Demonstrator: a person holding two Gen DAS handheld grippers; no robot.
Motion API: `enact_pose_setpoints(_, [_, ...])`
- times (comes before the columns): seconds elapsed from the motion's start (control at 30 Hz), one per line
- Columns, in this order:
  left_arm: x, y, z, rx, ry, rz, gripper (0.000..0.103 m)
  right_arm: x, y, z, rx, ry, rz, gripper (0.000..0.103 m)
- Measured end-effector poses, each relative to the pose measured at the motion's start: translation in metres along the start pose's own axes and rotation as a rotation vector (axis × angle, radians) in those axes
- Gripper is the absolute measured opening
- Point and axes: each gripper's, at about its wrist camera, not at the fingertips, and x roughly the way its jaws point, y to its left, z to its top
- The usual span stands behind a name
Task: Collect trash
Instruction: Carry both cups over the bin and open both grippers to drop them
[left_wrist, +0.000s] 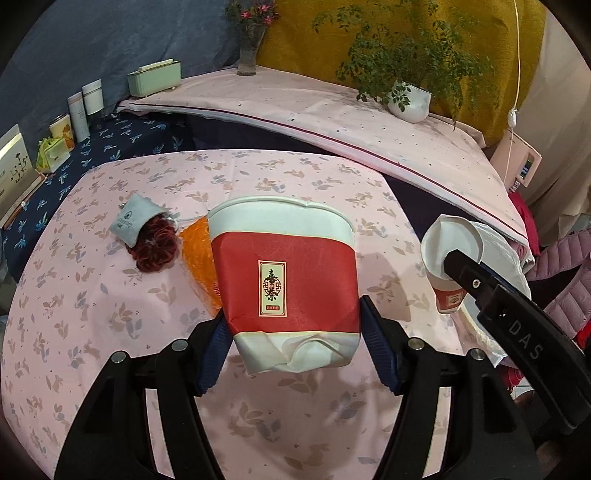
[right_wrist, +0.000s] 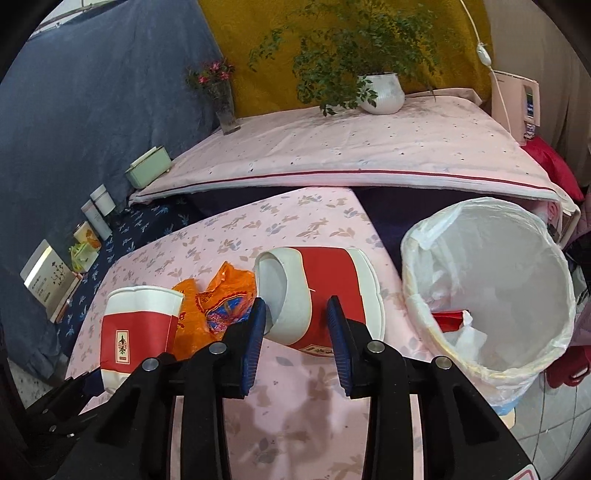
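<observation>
My left gripper (left_wrist: 293, 332) is shut on a crumpled red and white paper cup (left_wrist: 286, 280), held above the pink floral table (left_wrist: 92, 332); this cup shows at the left in the right wrist view (right_wrist: 136, 328). My right gripper (right_wrist: 297, 332) is shut on a second red and white paper cup (right_wrist: 317, 291), tilted on its side with its mouth to the left; it shows at the right in the left wrist view (left_wrist: 448, 258). An orange plastic wrapper (right_wrist: 214, 302) lies on the table between the cups. A bin lined with a white bag (right_wrist: 491, 288) stands at the table's right, trash inside.
A grey pouch (left_wrist: 135, 221) and a dark red scrunchie (left_wrist: 157, 249) lie at the table's left. Behind is a pink-covered bench (right_wrist: 332, 155) with a potted plant (right_wrist: 380, 92) and a flower vase (right_wrist: 225, 107). Boxes and tins (left_wrist: 79, 110) line the left wall.
</observation>
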Motion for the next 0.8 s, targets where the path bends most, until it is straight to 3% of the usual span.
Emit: enact_pose_setpoints(0.8, [0.032,-0.182,0.005,0.261,0.05,-0.211,0.063,-0.05,-0.178,0.008,0.245,-0.093,-0.121,0.033])
